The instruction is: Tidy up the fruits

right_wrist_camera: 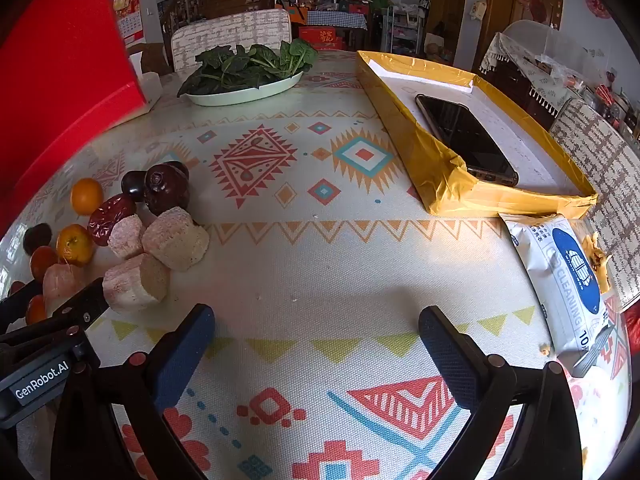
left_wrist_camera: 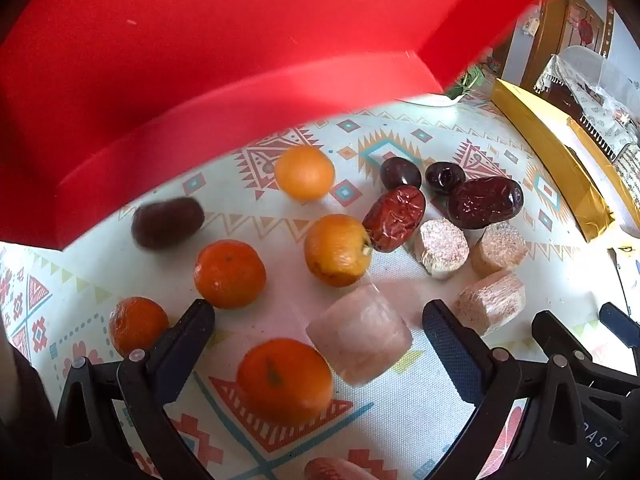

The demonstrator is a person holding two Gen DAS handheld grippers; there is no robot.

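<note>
Fruit lies scattered on the patterned tablecloth under a tilted red container [left_wrist_camera: 200, 60]. Several small oranges [left_wrist_camera: 230, 274] lie there, with red dates [left_wrist_camera: 394, 218], dark cherries [left_wrist_camera: 400, 173] and pale pinkish cut chunks [left_wrist_camera: 442, 248]. A blurred dark fruit [left_wrist_camera: 168, 222] and a blurred pink chunk [left_wrist_camera: 359, 334] are in motion. My left gripper [left_wrist_camera: 318, 344] is open and empty, with an orange [left_wrist_camera: 285, 380] and the pink chunk between its fingers. My right gripper [right_wrist_camera: 316, 344] is open and empty over bare cloth, right of the fruit pile [right_wrist_camera: 160, 236].
A yellow-taped shallow box [right_wrist_camera: 448, 184] holds a phone [right_wrist_camera: 466, 140] at the right. A plate of leafy greens [right_wrist_camera: 248, 80] stands at the back. A pack of cleaning wipes [right_wrist_camera: 568, 280] lies near the right edge. The left gripper's body [right_wrist_camera: 44, 336] shows at the right wrist view's left.
</note>
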